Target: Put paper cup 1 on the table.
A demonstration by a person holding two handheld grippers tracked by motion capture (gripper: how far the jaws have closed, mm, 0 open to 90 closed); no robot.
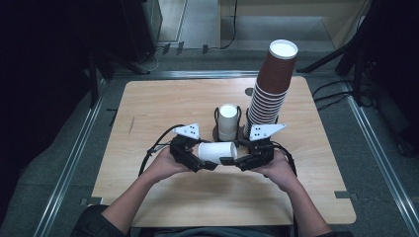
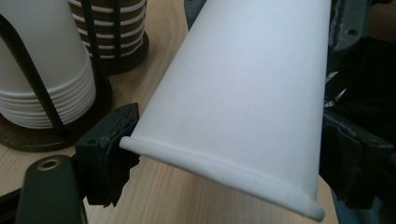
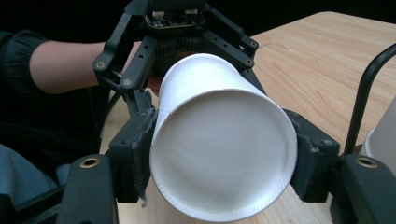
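A white paper cup (image 1: pixel 217 152) lies on its side in the air just above the wooden table (image 1: pixel 148 108), held at both ends. My left gripper (image 1: pixel 202 160) is shut on the rim end. In the left gripper view, the left gripper (image 2: pixel 231 158) has a pad on either side of the cup (image 2: pixel 243 93). My right gripper (image 1: pixel 234 160) is shut on the base end. In the right gripper view, the round bottom of the cup (image 3: pixel 224 149) faces the camera between the jaws of the right gripper (image 3: pixel 224 161). The left gripper (image 3: pixel 175 28) clamps the far end.
Behind the grippers, a short stack of white cups (image 1: pixel 228 121) stands in a black wire holder (image 2: pixel 28 88). A tall leaning stack of brown cups (image 1: pixel 272 84) stands to its right. A small dark disc (image 1: pixel 249 92) lies near the table's far edge.
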